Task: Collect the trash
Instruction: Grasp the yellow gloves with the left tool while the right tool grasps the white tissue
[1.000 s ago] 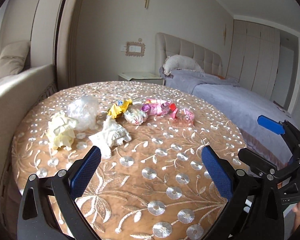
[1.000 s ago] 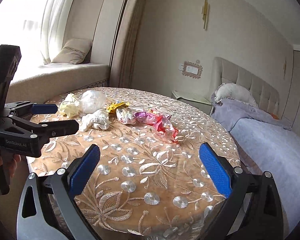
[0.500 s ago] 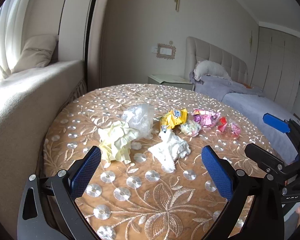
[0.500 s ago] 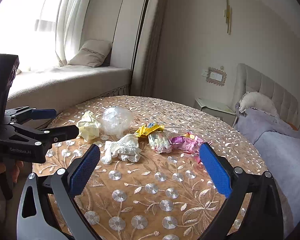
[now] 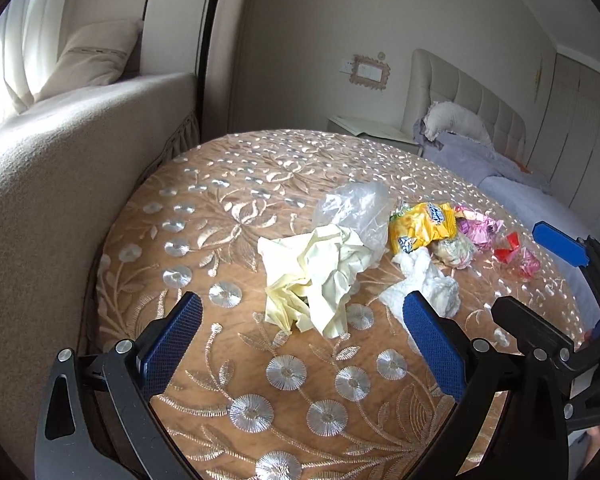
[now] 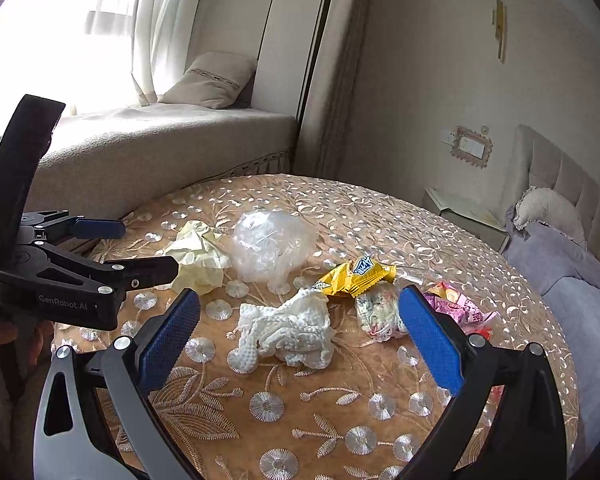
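Between right claw (image 6: 300,344) pads, white tissue (image 6: 288,330)

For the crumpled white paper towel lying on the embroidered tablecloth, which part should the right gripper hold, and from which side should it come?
Probably the raised, bunched middle of the crumpled white paper towel, taken from above and from the near side. The open right gripper already frames it. The towel lies apart from the yellow snack wrapper behind it, so closing across its width should catch the towel alone.

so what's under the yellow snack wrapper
The yellow snack wrapper lies partly on a white patterned wrapper, and its left end touches the crumpled white tissue. Anything directly underneath it is hidden.
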{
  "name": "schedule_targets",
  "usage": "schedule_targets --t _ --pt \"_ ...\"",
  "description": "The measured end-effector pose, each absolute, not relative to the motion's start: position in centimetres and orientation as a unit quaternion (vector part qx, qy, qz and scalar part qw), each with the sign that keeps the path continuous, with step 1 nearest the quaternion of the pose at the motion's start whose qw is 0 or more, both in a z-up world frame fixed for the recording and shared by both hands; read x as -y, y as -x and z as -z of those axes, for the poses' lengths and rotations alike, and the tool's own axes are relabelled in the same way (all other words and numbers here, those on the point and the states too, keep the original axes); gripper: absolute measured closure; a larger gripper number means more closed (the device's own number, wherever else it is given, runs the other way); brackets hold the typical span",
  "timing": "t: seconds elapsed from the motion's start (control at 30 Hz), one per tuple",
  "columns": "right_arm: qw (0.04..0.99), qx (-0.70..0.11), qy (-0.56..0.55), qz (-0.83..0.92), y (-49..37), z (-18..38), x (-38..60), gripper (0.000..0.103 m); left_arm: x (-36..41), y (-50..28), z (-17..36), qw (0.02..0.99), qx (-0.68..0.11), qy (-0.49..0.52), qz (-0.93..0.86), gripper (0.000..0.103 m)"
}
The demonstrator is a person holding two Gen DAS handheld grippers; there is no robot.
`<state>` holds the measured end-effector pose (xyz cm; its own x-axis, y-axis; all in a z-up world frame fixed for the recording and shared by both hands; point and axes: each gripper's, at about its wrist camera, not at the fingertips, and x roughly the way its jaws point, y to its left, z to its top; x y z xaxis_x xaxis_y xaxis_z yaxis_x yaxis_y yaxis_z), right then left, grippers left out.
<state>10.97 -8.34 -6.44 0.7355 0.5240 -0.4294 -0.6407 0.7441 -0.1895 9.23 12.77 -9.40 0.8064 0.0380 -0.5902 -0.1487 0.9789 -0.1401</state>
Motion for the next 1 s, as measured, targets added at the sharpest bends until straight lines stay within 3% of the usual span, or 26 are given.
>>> schedule_targets --t 0.3,0.33,0.37,0.43,0.7,1.0 --pt "0.914 -0.191 0.177 -0.311 -12.8 7.2 7.4 0.004 -13.5 -13.5 11.4 0.922 -0.373 0.1 -0.024 0.005" --pt "0.914 -0.191 0.18 -0.309 -12.9 7.2 7.4 0.004 -13.4 -13.8 11.6 0.922 -0.374 0.099 -0.016 0.01" --pt "0.914 -0.193 0.182 -0.307 -13.0 7.3 7.4 0.004 -13.3 -14.1 11.7 0.921 -0.378 0.097 -0.006 0.034" --pt "0.912 -0.2 0.186 -0.305 -13.4 7.6 7.1 0.004 -13.0 -14.5 12.1 0.916 -0.388 0.098 0.007 0.062" --pt "0.901 -0.23 0.203 -0.306 -14.6 8.5 6.0 0.004 -13.3 -12.7 11.0 0.927 -0.362 0.094 -0.006 0.063" --pt "0.855 -0.321 0.235 -0.333 -16.1 11.1 3.4 0.004 -12.9 -11.0 9.2 0.936 -0.337 0.101 0.002 0.063"
